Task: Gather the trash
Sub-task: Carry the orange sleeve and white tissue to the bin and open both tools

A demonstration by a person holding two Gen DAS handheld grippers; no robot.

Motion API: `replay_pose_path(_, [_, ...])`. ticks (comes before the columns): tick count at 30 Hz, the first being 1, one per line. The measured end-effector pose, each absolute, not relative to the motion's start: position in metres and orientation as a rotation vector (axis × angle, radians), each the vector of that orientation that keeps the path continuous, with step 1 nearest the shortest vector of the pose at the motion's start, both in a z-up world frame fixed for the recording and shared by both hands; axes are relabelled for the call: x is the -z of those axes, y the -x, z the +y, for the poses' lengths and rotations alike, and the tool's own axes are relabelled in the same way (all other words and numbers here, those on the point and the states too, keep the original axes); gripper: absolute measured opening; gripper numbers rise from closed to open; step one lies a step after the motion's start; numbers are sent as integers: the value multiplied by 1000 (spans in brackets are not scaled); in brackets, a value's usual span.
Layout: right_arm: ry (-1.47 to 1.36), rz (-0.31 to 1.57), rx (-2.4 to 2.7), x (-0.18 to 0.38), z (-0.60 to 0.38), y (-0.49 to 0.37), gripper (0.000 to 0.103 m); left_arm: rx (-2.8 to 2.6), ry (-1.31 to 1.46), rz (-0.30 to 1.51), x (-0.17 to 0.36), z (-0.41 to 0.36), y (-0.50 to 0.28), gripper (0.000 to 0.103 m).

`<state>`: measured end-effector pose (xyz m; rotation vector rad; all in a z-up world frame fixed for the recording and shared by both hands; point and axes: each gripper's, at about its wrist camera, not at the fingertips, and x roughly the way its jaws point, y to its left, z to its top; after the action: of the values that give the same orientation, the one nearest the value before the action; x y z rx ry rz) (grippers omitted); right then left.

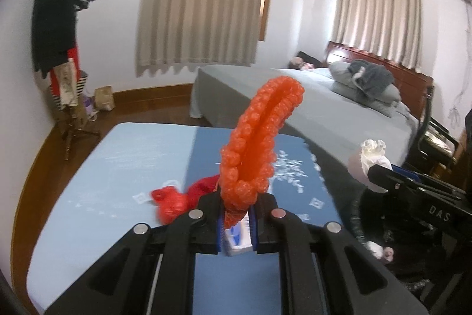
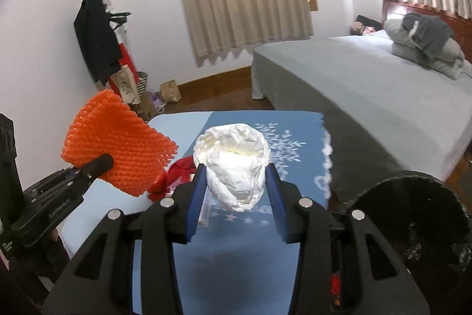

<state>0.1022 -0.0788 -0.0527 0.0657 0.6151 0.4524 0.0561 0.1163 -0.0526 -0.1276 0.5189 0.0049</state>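
My left gripper is shut on an orange foam net sleeve, which stands upright above the blue tablecloth. A small white and blue scrap shows low between its jaws. In the right wrist view the same left gripper holds the orange foam net sleeve at the left. My right gripper is shut on a crumpled white paper ball, held above the tablecloth. A red crumpled bag lies on the table behind the sleeve. The red crumpled bag also shows between both grippers.
A black round bin stands right of the table, and the bin lies below my right gripper in the left wrist view. A grey bed runs behind. A coat stand with bags occupies the far left corner.
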Motion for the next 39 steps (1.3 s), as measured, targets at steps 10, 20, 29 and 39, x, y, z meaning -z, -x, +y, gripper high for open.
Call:
replay_pose_path(10, [-96,586,-321,46,-147,-81,40,174,91,507,43,44,-70,13])
replay_pose_path(20, [-124,577,-164,54,-220,-59,40,342,55,511,46,-34,-87,13])
replay_pose_path(29, [-144,582,-53,67,-274,-47,40,449,17,534,56,-92,-99,13])
replay_pose_path(39, [-165,606,23,83,-311,-43,40,549,-3,571,69,-144,-111,13])
